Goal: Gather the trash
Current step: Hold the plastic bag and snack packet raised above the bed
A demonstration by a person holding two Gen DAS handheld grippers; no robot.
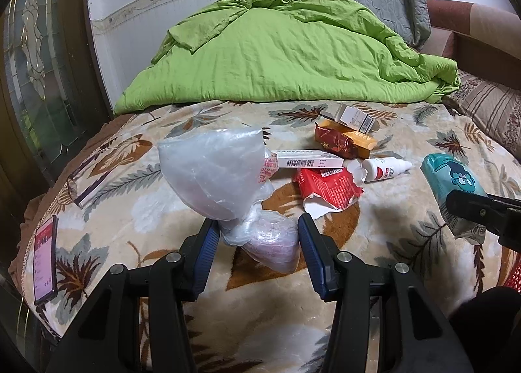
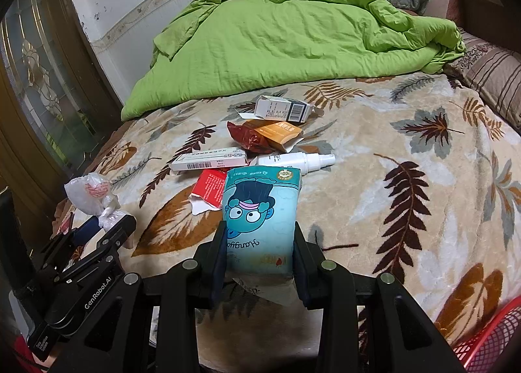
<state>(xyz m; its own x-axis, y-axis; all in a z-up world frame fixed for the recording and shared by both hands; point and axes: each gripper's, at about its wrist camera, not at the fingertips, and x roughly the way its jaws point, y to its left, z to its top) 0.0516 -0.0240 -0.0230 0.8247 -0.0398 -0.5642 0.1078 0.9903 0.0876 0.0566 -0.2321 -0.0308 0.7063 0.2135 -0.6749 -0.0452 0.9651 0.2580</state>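
My left gripper (image 1: 259,226) is shut on the twisted neck of a clear plastic bag (image 1: 211,171), which stands up above the blue pads. In the right wrist view that same bag (image 2: 89,192) rises from the left gripper (image 2: 110,221) at the left edge. My right gripper (image 2: 260,233) is shut on a teal tissue pack (image 2: 260,207) with a cartoon face, held over the leaf-patterned blanket (image 2: 407,210). A trash pile lies beyond: a white barcode box (image 2: 211,161), a torn red packet (image 2: 210,189), a white spray bottle (image 2: 296,159), a dark red wrapper (image 2: 249,138) and an orange box (image 2: 280,133).
A green duvet (image 1: 276,57) is heaped at the back of the bed. A phone (image 1: 45,259) and glasses (image 1: 84,181) lie near the bed's left edge. A red mesh basket (image 2: 495,340) sits at the lower right. A wooden glazed door (image 1: 35,63) stands on the left.
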